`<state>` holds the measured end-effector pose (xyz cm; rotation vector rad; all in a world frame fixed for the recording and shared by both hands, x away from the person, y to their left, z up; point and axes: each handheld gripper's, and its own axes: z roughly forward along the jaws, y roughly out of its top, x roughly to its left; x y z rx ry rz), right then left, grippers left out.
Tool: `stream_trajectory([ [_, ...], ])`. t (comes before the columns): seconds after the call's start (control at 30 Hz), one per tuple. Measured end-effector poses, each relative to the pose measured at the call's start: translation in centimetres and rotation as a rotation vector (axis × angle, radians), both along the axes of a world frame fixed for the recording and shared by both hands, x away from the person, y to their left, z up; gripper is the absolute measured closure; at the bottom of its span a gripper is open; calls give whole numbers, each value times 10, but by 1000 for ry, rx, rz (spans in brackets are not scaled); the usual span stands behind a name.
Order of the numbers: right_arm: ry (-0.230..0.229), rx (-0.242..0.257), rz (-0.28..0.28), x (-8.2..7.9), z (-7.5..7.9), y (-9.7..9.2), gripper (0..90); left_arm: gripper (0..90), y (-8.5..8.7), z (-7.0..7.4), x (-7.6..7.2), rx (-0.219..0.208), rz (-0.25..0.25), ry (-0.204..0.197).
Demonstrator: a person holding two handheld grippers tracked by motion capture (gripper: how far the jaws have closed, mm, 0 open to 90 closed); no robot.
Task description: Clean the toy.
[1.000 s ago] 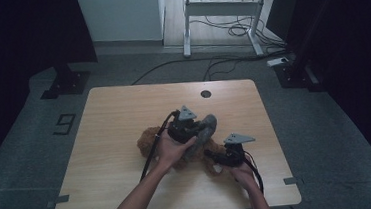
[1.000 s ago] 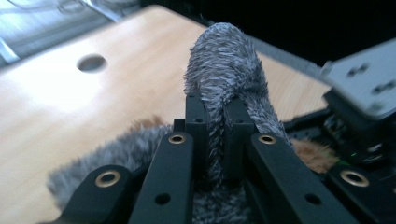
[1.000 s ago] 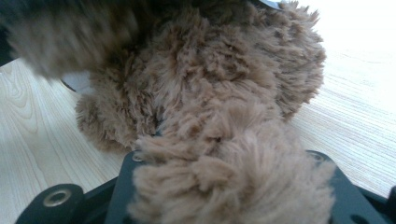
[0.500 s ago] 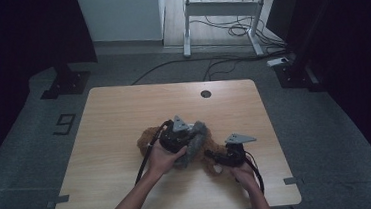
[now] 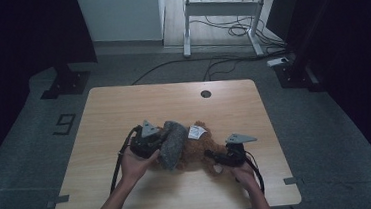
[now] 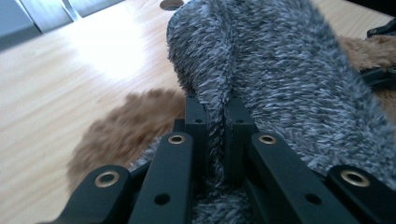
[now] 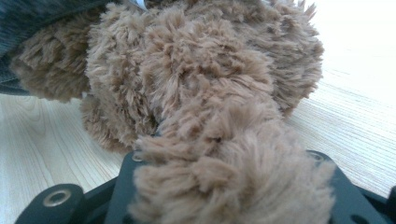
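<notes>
A brown plush toy lies on the wooden table, with a white tag showing on its far side. A grey fuzzy cloth lies draped over the toy's left part. My left gripper is shut on that cloth; in the left gripper view its jaws pinch a fold of the grey cloth, and brown fur lies behind it. My right gripper is shut on the toy's right end. In the right gripper view the brown plush toy bulges over the jaws and hides their tips.
A round cable hole sits near the table's far edge. Behind the table stands a white desk frame with loose cables on the floor. A "9" marking is on the floor at left.
My left gripper has moved left and nearer the person, dragging the grey cloth with it across the toy. The right gripper and the toy's right end have stayed put.
</notes>
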<state>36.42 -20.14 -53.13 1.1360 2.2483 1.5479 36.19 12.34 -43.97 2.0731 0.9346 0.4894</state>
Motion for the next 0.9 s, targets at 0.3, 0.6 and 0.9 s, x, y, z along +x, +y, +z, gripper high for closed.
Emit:
stream_trajectory([
  [0.3,2,7,-4,1,0,-1,593,826,-33,46,-3,-66,-87,-68],
  [0.6,-3,4,2,1,0,-1,593,825,-125,42,8,-43,-228,-18],
  [0.9,-5,-4,3,-1,0,0,590,826,-134,-9,23,14,-209,77],
])
